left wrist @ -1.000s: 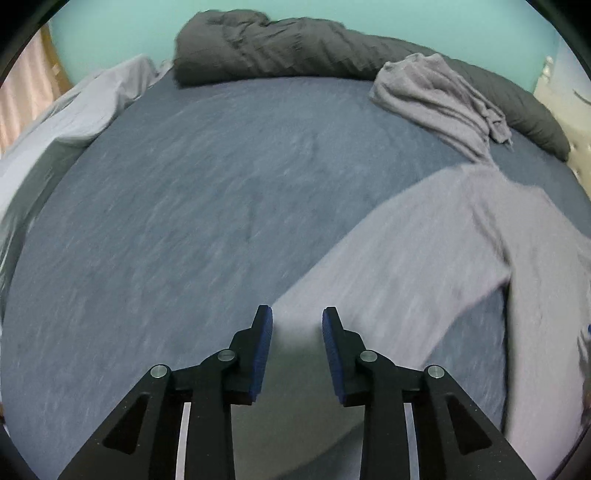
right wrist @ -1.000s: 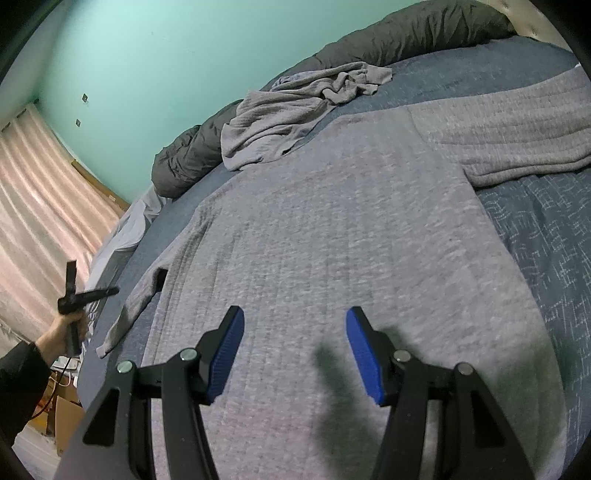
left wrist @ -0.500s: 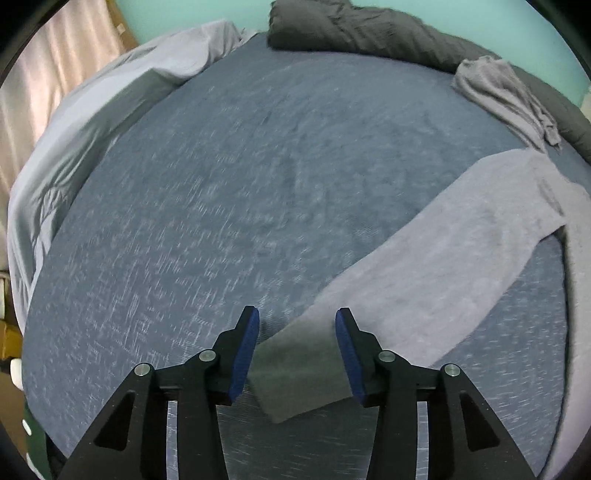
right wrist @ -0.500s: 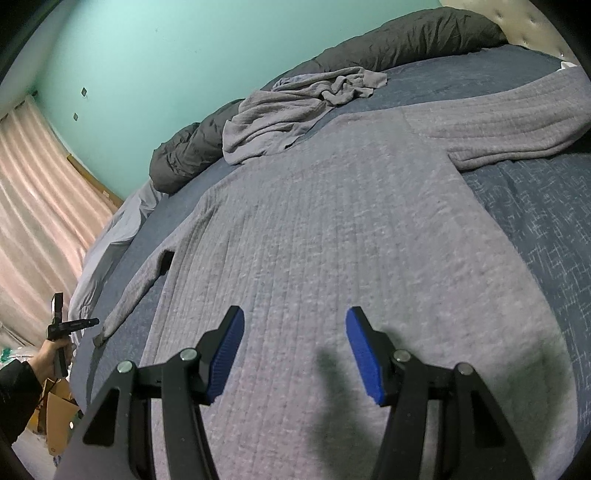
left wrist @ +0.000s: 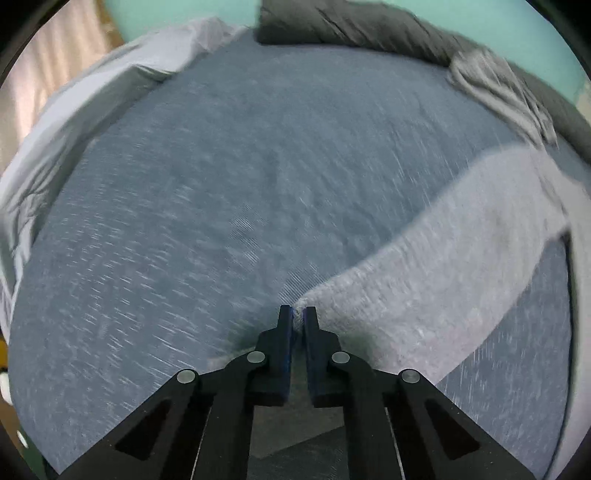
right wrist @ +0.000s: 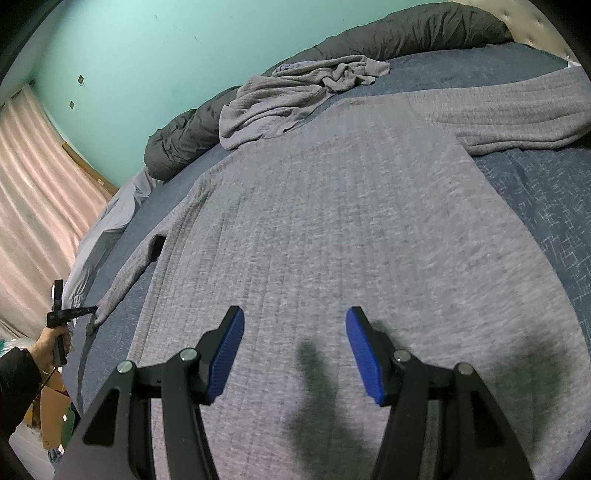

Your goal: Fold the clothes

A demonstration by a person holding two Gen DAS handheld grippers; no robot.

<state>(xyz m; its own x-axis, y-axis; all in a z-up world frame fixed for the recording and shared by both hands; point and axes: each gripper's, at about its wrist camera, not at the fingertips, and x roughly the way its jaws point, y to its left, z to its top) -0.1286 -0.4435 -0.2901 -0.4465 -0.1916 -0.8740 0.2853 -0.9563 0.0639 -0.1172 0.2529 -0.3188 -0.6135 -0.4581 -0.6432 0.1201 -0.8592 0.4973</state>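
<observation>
A grey knit sweater lies spread flat on the blue bed. Its left sleeve runs from the upper right down to my left gripper, which is shut on the sleeve's cuff. In the right wrist view that same left gripper shows at the far left, held by a hand, pinching the cuff end of the sleeve. My right gripper hangs open just above the sweater's lower body, nothing between its blue pads. The sweater's right sleeve stretches to the far right.
A second crumpled grey garment lies at the head of the bed against a rolled dark duvet. A pale sheet bunches along the bed's left edge. Curtains and a teal wall stand beyond.
My left gripper has gone from open over the sleeve's end to shut on the cuff. The right gripper has stayed open over the sweater's body, barely shifting.
</observation>
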